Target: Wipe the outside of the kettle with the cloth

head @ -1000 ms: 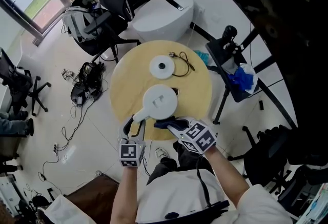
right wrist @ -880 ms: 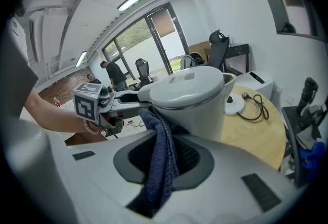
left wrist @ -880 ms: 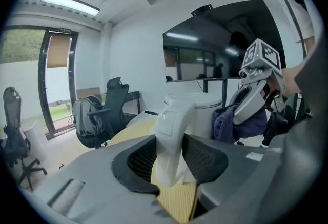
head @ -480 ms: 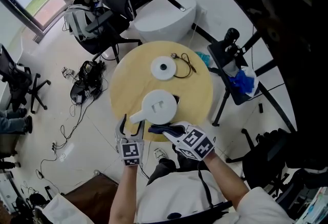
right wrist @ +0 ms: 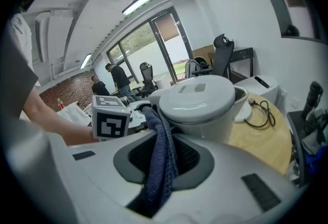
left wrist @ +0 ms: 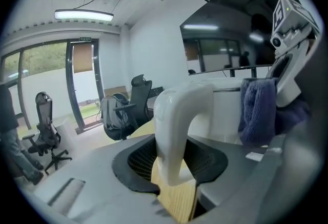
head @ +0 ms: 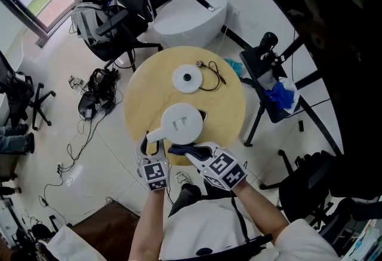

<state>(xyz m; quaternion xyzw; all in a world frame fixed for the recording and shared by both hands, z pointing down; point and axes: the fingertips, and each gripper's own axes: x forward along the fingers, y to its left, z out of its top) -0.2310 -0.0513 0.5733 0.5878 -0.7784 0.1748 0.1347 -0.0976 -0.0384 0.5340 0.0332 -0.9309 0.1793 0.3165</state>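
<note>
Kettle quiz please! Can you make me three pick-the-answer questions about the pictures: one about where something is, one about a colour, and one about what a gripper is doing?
1. Where does the kettle stand?
A. on the floor
B. on the round wooden table
C. on a chair

2. What colour is the cloth?
A. dark blue
B. yellow
C. red

3. What is the right gripper doing?
A. holding a cup
B. gaping empty
C. gripping the cloth

Answers:
1. B, the head view shows it standing on the tabletop.
2. A, it hangs dark blue in the right gripper view.
3. C, the cloth is pinched between its jaws.
</note>
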